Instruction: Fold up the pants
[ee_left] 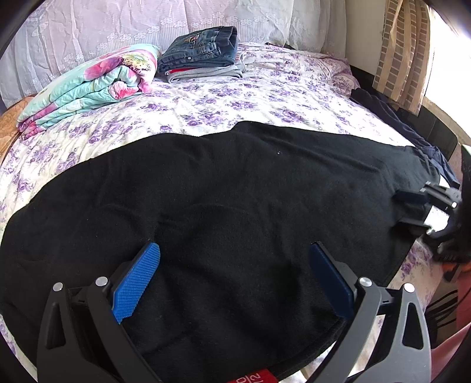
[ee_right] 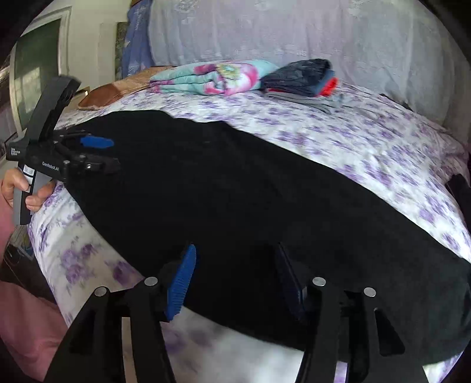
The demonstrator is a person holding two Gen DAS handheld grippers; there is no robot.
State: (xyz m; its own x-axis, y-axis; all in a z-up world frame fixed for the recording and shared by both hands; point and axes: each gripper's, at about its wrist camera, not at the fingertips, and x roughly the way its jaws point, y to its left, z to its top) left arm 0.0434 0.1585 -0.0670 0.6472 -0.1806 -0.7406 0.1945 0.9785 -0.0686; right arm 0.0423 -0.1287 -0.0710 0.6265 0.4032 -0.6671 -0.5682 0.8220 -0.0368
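Black pants (ee_left: 235, 188) lie spread flat across the floral bed sheet (ee_left: 235, 100). My left gripper (ee_left: 235, 262) hovers over their near part, open, with only flat cloth under the blue pads. My right gripper (ee_left: 410, 208) shows at the right end of the pants, its fingers apart. In the right wrist view the pants (ee_right: 235, 191) run from left to right. My right gripper (ee_right: 235, 268) stands open over their near edge, gripping nothing. The left gripper (ee_right: 104, 153) sits open at the far left end, held by a person's hand (ee_right: 17, 188).
A folded flowered quilt (ee_left: 88, 85) and a stack of folded jeans and clothes (ee_left: 203, 53) lie at the back of the bed. A dark blue garment (ee_left: 391, 117) hangs at the right bed edge near a curtain (ee_left: 403, 53). Lace-covered pillows (ee_left: 147, 23) line the headboard.
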